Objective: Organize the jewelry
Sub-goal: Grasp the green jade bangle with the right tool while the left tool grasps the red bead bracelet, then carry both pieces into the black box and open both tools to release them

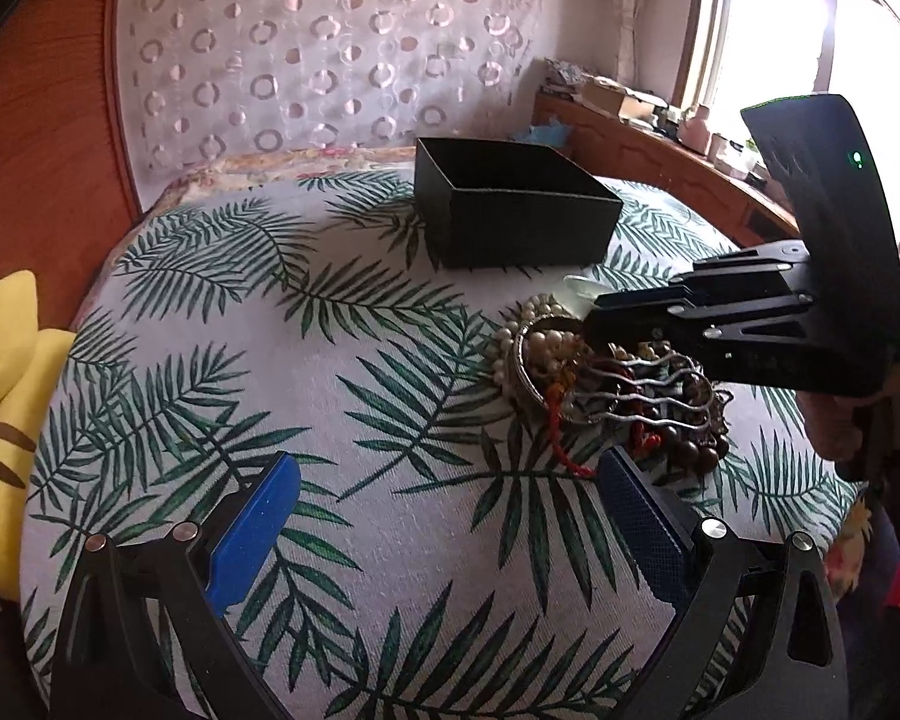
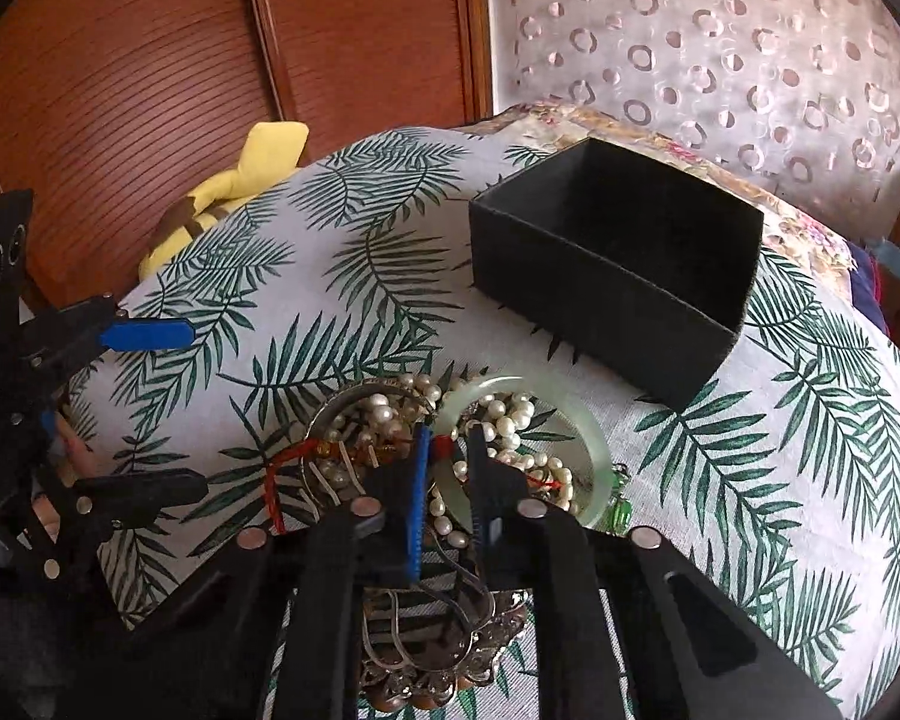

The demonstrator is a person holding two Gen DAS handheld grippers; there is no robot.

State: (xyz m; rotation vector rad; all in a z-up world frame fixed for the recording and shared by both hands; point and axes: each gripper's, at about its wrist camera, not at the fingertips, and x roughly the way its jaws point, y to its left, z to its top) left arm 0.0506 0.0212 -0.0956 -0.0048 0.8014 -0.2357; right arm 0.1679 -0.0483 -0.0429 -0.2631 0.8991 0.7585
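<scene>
- The leafy cloth is covering most of both pictures.
- The black box is sitting open at the upper right of the right wrist view.
- The left gripper is hanging with its fingers wide apart, holding nothing.
- The right gripper is squeezing the pale green bangle in the jewelry pile, middle right of the left view.

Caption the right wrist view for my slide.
Right gripper shut on jade bangle in jewelry pile, black box beyond.
</scene>
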